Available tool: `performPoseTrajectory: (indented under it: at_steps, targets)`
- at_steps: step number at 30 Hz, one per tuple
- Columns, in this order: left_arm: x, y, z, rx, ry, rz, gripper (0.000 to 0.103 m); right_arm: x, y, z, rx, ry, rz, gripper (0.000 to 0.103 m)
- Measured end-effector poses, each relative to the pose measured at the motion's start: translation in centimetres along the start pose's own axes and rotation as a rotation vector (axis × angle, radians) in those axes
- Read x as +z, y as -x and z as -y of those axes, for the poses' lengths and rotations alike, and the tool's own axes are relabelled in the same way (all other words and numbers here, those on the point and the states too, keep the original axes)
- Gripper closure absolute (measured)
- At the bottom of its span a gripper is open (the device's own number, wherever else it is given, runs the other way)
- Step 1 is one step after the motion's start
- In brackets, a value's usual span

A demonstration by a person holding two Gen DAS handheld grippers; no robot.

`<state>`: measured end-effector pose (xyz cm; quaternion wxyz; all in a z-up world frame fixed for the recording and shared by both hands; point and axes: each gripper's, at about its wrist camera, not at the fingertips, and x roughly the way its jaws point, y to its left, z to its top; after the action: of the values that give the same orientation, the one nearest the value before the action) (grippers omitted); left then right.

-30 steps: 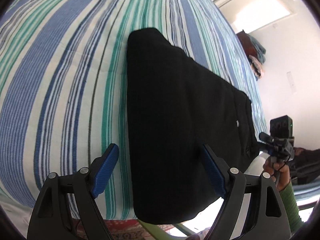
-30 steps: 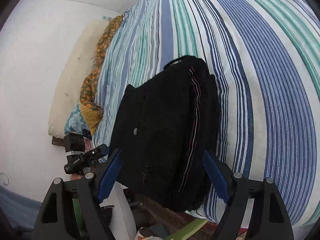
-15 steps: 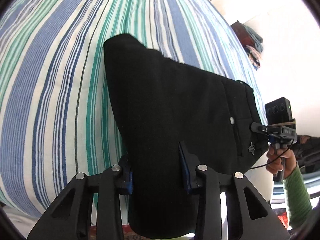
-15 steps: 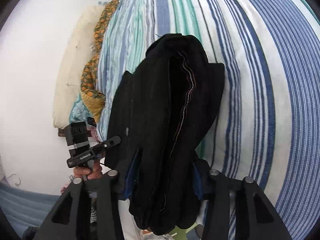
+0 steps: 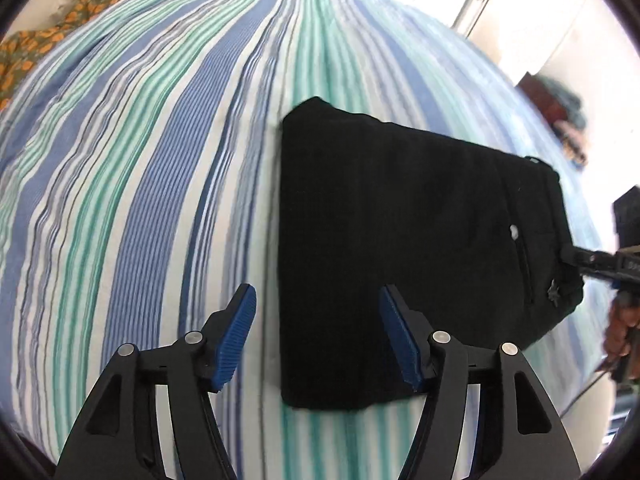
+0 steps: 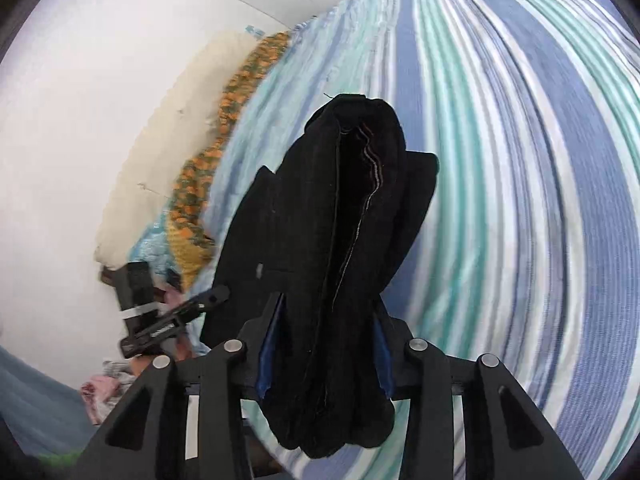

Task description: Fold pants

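Black folded pants lie on the striped bedsheet. My left gripper is open above the pants' near left edge, its blue pads apart and empty. In the right wrist view my right gripper is shut on the waist end of the pants, which bunch up between its blue pads. The right gripper also shows at the right edge of the left wrist view, at the waistband.
An orange patterned cloth and a cream pillow lie at the bed's head by the white wall. A dark shelf with clothes stands far right. Striped sheet spreads to the left of the pants.
My left gripper has let go of the pants and opened, drawing back. The pants have moved farther onto the bed. My right gripper stays shut on the waist end.
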<state>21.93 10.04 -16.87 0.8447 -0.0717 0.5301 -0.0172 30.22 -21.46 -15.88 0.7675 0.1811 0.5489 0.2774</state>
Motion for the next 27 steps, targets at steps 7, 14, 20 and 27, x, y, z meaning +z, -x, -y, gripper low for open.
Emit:
performPoseTrajectory:
  at_steps: [7,14,20,27]
  targets:
    - [-4.5,6.5,0.5,0.090,-0.021,0.162,0.012,-4.1,2.4,3.1,-0.203,-0.002,0.052,0.039]
    - [-6.2,11.9,3.4,0.236,-0.044,0.279,0.002,-8.4,7.8,-2.9,-0.377,0.164,0.171,0.000]
    - [-6.7,13.0,4.0,0.303,0.002,0.312,0.002,-13.0,9.1,-6.1,-0.501,0.245,0.256,0.000]
    - [-7.8,14.6,4.1,0.397,0.016,0.347,0.002,-15.8,8.9,-8.6,-0.518,0.281,0.285,0.000]
